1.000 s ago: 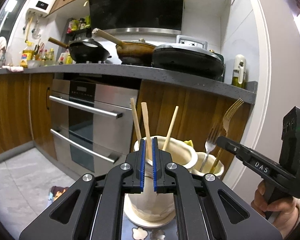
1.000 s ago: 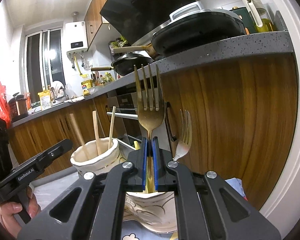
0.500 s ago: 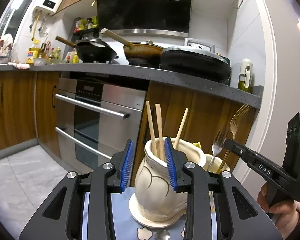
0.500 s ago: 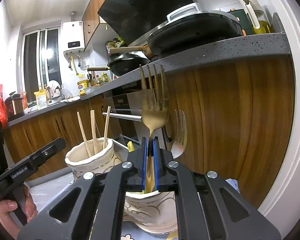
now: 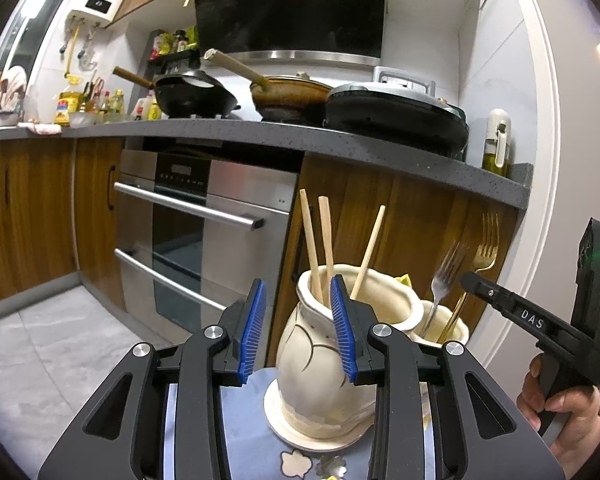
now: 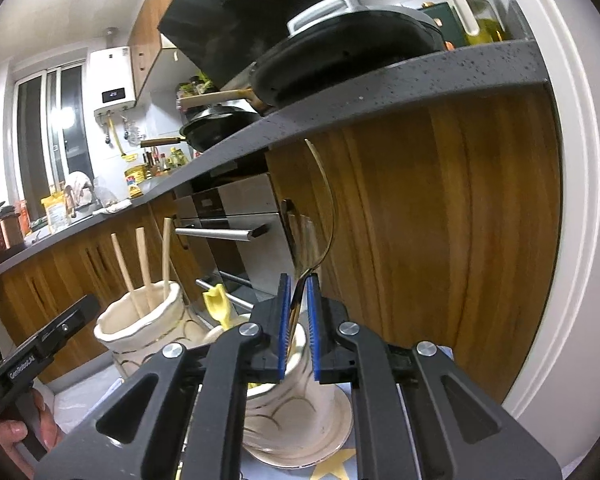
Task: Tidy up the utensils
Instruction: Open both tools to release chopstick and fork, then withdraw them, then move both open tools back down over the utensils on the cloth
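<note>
A cream ceramic jar [image 5: 332, 356] holds three wooden chopsticks [image 5: 327, 240] and stands on a saucer; it also shows in the right wrist view [image 6: 140, 328]. My left gripper [image 5: 298, 326] is open and empty just in front of it. A smaller cream jar [image 5: 444, 320] behind it holds a silver fork [image 5: 446, 272] and a gold fork [image 5: 485, 248]. My right gripper [image 6: 298, 326] has its jaws slightly parted around the gold fork [image 6: 320, 216], which stands in the small jar [image 6: 296, 416]. A yellow utensil [image 6: 217, 306] sticks up between the jars.
The jars stand on a blue patterned cloth [image 5: 252, 432]. Behind are wooden cabinets [image 6: 460, 220], a steel oven [image 5: 204, 232] and a grey counter [image 5: 340, 140] with pans. A white door frame [image 6: 572, 200] is at the right.
My left gripper opened, let go of a chopstick in the big jar and drew back. My right gripper loosened on the gold fork, which turned edge-on and sank into the small jar.
</note>
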Available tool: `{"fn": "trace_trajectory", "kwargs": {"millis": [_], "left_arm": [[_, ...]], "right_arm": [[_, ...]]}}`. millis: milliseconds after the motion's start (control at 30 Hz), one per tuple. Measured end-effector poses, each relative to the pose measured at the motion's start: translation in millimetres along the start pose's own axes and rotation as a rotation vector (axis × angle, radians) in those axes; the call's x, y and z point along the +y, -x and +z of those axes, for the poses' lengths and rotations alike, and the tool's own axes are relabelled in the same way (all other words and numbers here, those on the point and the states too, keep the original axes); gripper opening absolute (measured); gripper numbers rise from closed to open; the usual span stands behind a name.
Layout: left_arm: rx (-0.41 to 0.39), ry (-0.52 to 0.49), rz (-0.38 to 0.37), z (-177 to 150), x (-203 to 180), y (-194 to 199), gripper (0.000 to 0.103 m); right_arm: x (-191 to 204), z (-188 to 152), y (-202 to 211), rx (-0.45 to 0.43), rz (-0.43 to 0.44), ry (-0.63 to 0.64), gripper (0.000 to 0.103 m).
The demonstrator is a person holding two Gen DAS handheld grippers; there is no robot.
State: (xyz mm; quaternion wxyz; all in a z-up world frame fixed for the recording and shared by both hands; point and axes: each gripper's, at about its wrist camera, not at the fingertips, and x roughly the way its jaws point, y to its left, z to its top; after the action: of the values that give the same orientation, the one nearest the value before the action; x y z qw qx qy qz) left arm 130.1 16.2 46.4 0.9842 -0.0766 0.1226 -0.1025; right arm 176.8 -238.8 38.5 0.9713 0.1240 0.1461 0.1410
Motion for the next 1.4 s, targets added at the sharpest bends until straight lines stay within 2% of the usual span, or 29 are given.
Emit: {"fn": "trace_trajectory", "kwargs": {"millis": [167, 233, 267, 300, 367, 433, 567, 633, 700, 800, 900, 967, 1100, 1400], "left_arm": [[0.013, -0.003, 0.012, -0.4, -0.2, -1.7, 0.038], [0.012, -0.005, 0.019, -0.1, -0.7, -0.2, 0.038], [0.01, -0.009, 0.026, 0.3, -1.3, 1.2, 0.038], [0.007, -0.016, 0.035, 0.6, -2.3, 3.1, 0.039], [-0.003, -0.032, 0.055, 0.2, -3.8, 7.4, 0.042], [-0.009, -0.046, 0.071, -1.4, -5.1, 12.3, 0.052], [-0.012, -0.052, 0.093, -5.5, -5.9, 24.7, 0.056], [-0.013, -0.054, 0.111, -8.6, -6.3, 31.3, 0.071], [-0.016, -0.044, 0.118, -13.1, -5.0, 40.5, 0.077], [-0.007, -0.031, 0.134, -18.8, -2.8, 51.1, 0.082], [0.018, -0.014, 0.143, -25.9, -0.5, 59.3, 0.084], [0.05, -0.011, 0.146, -32.1, -0.4, 61.4, 0.089], [0.122, -0.04, 0.158, -46.5, -3.3, 66.0, 0.091], [0.242, -0.027, 0.158, -68.1, 3.6, 83.9, 0.092]], "right_arm": [[-2.2, 0.8, -1.9, 0.011, 0.001, -0.005, 0.01], [-1.4, 2.6, -2.1, 0.014, 0.001, -0.005, 0.018], [-1.2, 2.6, -0.8, 0.014, 0.002, -0.007, 0.032], [-0.8, 2.9, 0.7, 0.011, 0.003, -0.01, 0.038], [0.5, 2.1, 4.1, 0.012, -0.002, 0.0, 0.038], [1.0, -0.4, 7.8, 0.013, -0.008, 0.009, 0.04], [-1.0, -8.9, 16.7, 0.04, -0.036, 0.023, 0.056], [-3.2, -12.5, 20.1, 0.053, -0.043, 0.024, 0.061], [-5.2, -18.3, 26.9, 0.065, -0.046, 0.025, 0.067], [-3.7, -24.2, 36.3, 0.075, -0.044, 0.033, 0.077], [0.9, -32.2, 46.4, 0.088, -0.038, 0.053, 0.085], [3.9, -37.4, 52.1, 0.1, -0.033, 0.064, 0.089], [8.5, -45.4, 63.0, 0.119, -0.018, 0.073, 0.098], [31.4, -70.2, 75.4, 0.25, 0.058, 0.14, 0.098]]}}
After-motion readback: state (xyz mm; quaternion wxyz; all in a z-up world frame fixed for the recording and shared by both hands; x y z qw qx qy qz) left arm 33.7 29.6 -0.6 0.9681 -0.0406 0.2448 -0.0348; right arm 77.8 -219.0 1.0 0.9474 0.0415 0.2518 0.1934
